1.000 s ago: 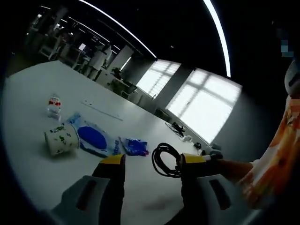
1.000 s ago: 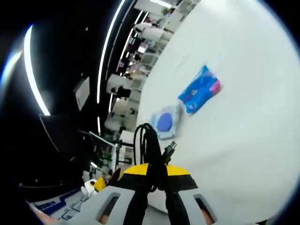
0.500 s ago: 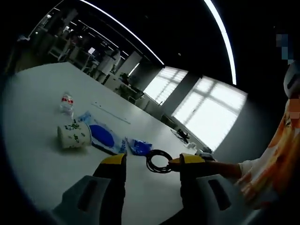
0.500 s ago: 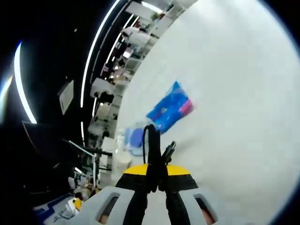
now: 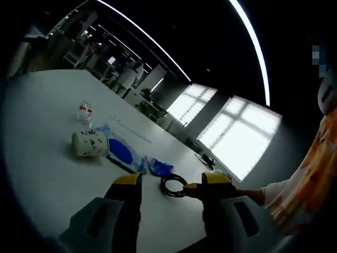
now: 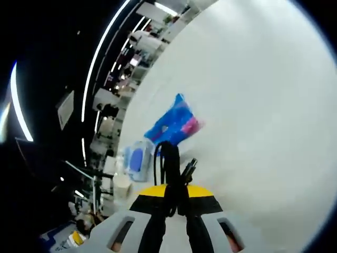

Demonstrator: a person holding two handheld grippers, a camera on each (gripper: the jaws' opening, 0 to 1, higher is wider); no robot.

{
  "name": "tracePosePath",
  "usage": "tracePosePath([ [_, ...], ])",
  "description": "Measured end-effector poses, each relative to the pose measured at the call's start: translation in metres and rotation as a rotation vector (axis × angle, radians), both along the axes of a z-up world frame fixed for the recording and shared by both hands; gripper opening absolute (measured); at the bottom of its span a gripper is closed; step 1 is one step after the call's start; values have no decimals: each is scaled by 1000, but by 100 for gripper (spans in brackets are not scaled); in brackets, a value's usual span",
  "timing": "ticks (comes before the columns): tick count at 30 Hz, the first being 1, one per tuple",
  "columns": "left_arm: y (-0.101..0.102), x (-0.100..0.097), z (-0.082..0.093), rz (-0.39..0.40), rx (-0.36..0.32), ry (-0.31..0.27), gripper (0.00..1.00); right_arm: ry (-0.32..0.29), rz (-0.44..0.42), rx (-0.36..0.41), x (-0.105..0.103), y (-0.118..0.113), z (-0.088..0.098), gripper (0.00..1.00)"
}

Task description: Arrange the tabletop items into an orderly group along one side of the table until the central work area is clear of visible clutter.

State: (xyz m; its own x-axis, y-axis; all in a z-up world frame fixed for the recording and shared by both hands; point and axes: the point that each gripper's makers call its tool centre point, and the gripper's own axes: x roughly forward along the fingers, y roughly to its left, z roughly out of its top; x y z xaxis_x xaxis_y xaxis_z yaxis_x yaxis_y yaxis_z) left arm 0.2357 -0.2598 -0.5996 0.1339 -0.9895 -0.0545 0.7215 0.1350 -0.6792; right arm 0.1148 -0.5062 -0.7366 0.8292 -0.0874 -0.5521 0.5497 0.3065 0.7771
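**Between my right jaws: cable coil nearing the row**

In my right gripper [image 6: 171, 203], clamped tight, hangs the black cable coil [image 6: 167, 168]. Over the last second it has come closer to the blue packet [image 6: 174, 125], which now sits just beyond the coil. My left gripper [image 5: 168, 184] hangs wide open, holding nothing. Beyond it along the worktop [image 5: 47, 174]: wipes pack [image 5: 120, 151], tipped paper cup [image 5: 89, 144], small bottle [image 5: 85, 112]. Judgement: the coil can be set down beside the packet to extend the row.
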Motion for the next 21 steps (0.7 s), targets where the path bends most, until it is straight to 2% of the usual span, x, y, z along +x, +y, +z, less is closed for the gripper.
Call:
tracePosePath([
  [7,-3,-4,-4,-2,1,6,44,23,-8,-2,-3,2,-8,8],
  [10,-3,-4,-6,1,0,19,43,35,-12,-55,-4,-1,-10,9],
  [12,-3,-4,-7,2,-3,21,44,68,13,-128,-6,-3,-13,10],
  [19,-2,-2,-9,9,-12,35,44,133,108,-251,-6,-1,-17,13],
  [21,-2,-2,-9,6,-12,37,44,154,117,-265,-8,-1,-19,13],
])
